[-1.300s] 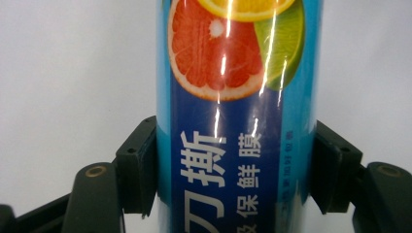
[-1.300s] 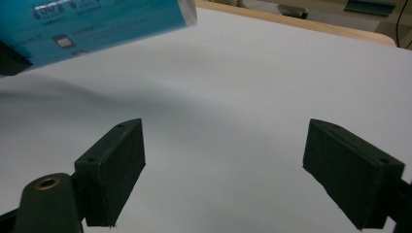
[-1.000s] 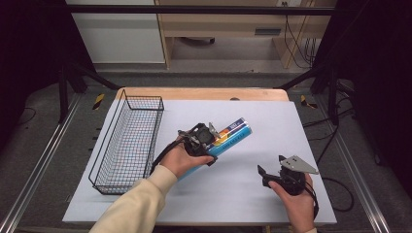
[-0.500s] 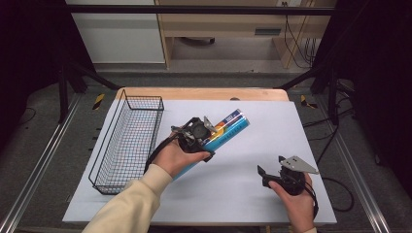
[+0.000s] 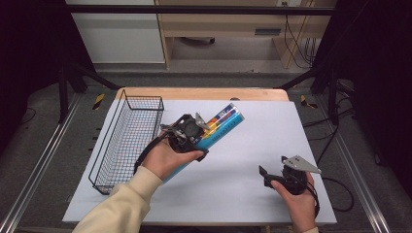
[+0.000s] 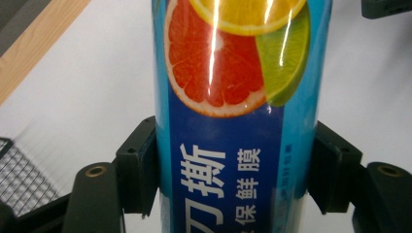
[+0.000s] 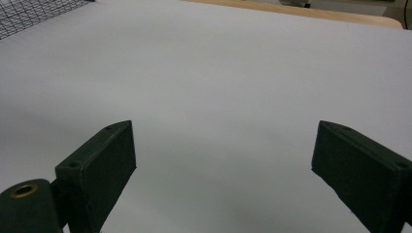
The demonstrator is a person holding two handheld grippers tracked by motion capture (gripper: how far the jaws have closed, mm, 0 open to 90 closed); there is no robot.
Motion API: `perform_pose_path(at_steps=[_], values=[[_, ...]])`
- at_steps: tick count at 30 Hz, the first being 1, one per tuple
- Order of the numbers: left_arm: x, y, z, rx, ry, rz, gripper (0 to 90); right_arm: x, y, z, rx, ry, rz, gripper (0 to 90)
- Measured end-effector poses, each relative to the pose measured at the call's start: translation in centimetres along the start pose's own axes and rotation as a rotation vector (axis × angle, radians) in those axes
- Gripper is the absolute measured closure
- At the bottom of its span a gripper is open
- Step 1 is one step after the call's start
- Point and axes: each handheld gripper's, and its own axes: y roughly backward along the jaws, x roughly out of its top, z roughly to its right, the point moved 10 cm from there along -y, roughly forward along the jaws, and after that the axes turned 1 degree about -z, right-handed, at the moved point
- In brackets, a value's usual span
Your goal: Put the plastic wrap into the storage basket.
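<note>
left tongs [image 5: 194, 132] clamp cling-film box [image 5: 224, 124], i've carried it nearer wire basket [image 5: 127, 141] | right tongs [image 5: 273, 175] wide, idle over desk [image 5: 243, 184] | likely basket-bound

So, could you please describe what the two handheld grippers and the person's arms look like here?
Both are black. The left gripper and the right gripper each carry a grey three-cornered plate on top and trail a black cable. Each claw has two blocky dark pads with small holes, on arms with brass-ringed holes. The left forearm wears a cream sleeve.
</note>
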Motion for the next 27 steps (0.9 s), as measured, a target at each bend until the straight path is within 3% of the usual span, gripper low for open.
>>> perform_pose_path(at_steps=[7, 18, 27], values=[[-2.0, 2.1, 0.0, 0.031, 0.046, -0.005, 32.2, 0.1, -0.1, -0.1, -0.013, 0.010, -0.006, 9.0], [-4.3, 4.0, -2.4, 0.073, 0.124, -0.008, 32.2, 0.1, -0.1, 0.4, -0.020, -0.008, -0.001, 9.3], [-7.2, 5.8, -3.8, 0.106, 0.175, -0.042, 32.2, 0.2, 0.0, 0.4, -0.017, -0.004, 0.001, 9.2]])
